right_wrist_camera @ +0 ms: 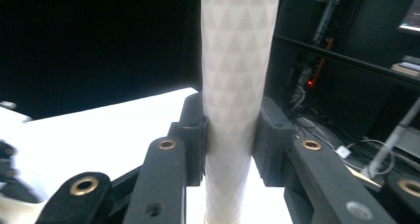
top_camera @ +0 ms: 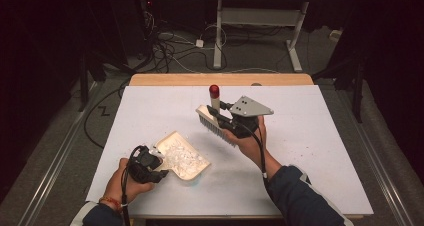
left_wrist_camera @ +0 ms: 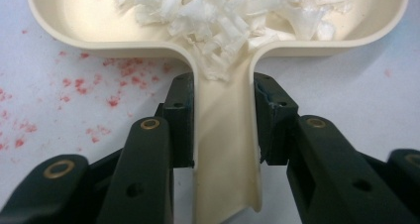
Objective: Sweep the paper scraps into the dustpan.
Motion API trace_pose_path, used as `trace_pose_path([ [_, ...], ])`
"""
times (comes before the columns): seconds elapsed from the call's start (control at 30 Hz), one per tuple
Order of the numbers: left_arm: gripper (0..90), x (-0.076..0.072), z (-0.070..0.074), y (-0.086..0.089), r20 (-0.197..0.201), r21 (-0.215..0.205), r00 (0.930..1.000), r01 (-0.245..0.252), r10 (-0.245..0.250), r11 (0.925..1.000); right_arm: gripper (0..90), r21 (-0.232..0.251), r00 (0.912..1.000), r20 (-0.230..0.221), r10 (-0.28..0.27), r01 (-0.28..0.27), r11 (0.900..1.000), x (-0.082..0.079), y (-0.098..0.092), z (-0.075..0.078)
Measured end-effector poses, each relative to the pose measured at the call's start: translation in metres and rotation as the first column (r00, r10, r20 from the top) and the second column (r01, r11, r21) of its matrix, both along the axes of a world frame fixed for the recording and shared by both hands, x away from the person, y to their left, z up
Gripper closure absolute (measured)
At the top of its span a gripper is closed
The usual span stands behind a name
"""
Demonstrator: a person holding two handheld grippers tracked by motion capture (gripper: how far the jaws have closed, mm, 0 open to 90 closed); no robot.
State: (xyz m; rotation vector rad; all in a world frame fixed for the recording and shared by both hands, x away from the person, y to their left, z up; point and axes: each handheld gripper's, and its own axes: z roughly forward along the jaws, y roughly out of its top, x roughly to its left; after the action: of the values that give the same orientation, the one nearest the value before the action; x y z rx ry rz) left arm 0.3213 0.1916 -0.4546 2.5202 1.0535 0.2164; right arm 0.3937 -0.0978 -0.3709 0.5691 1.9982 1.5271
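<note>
Left gripper [left_wrist_camera: 224, 130]: jaws clamped on the cream handle of a dustpan [left_wrist_camera: 225, 149]; pan rests on the white table sheet [top_camera: 310, 136] at near left, holding white paper shreds [left_wrist_camera: 233, 16]. Red specks [left_wrist_camera: 94, 85] on the sheet just left of the handle.

Right gripper [right_wrist_camera: 230, 135]: jaws closed around the pale, triangle-patterned handle of a brush [right_wrist_camera: 237, 75]; brush lifted clear of the table, right of and beyond the dustpan, red handle tip [top_camera: 214, 90] farthest, bristles [top_camera: 216, 127] facing near left.
</note>
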Motion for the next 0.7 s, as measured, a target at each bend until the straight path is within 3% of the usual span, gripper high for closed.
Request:
trace_pose_path([
  [0.27, 63.4, 0.001, -0.001, 0.006, -0.004, -0.011, 1.0, 0.005, -0.005, 0.9999, 70.7, -0.047, 0.9997, -0.024, -0.004, 0.003, 0.999, 0.024, 0.024, -0.018],
  [0.33, 63.4, 0.001, -0.001, 0.007, -0.009, -0.017, 1.0, 0.002, -0.002, 0.9999, 70.7, -0.074, 0.9984, -0.051, 0.026, -0.03, 0.997, 0.025, 0.038, -0.026],
  [0.43, 63.4, 0.001, -0.002, 0.008, -0.004, -0.016, 1.0, 0.002, -0.002, 0.9999, 70.7, -0.082, 0.9966, -0.054, 0.062, -0.066, 0.994, 0.021, 0.047, -0.028],
  [0.5, 63.4, 0.0, -0.001, 0.009, -0.004, -0.013, 1.0, 0.0, 0.0, 0.9999, 70.6, -0.088, 0.9928, -0.066, 0.1, -0.106, 0.99, 0.016, 0.055, -0.029],
  [0.53, 63.4, 0.0, -0.001, 0.011, -0.007, -0.022, 1.0, -0.004, 0.004, 0.9998, 70.4, -0.105, 0.9883, -0.061, 0.14, -0.146, 0.984, 0.009, 0.061, -0.03],
  [0.57, 63.4, 0.0, -0.001, 0.011, -0.007, -0.022, 1.0, -0.004, 0.004, 0.9998, 70.4, -0.105, 0.9883, -0.061, 0.14, -0.146, 0.984, 0.009, 0.061, -0.03],
  [0.6, 63.4, 0.0, -0.001, 0.011, -0.009, -0.027, 0.9999, -0.008, 0.007, 0.9996, 70.4, -0.1, 0.9794, -0.075, 0.188, -0.195, 0.976, 0.004, 0.065, -0.03],
  [0.63, 63.4, 0.0, -0.002, 0.012, -0.008, -0.029, 0.9999, -0.011, 0.011, 0.9995, 70.4, -0.1, 0.9794, -0.075, 0.188, -0.195, 0.976, 0.004, 0.065, -0.03],
  [0.67, 63.4, 0.0, -0.002, 0.012, -0.008, -0.025, 0.9999, -0.008, 0.008, 0.9997, 70.5, -0.09, 0.9689, -0.087, 0.232, -0.239, 0.967, -0.001, 0.067, -0.029],
  [0.7, 63.4, 0.0, -0.002, 0.013, -0.009, -0.024, 0.9999, -0.008, 0.008, 0.9997, 70.5, -0.09, 0.9689, -0.087, 0.232, -0.239, 0.967, -0.001, 0.067, -0.029],
])
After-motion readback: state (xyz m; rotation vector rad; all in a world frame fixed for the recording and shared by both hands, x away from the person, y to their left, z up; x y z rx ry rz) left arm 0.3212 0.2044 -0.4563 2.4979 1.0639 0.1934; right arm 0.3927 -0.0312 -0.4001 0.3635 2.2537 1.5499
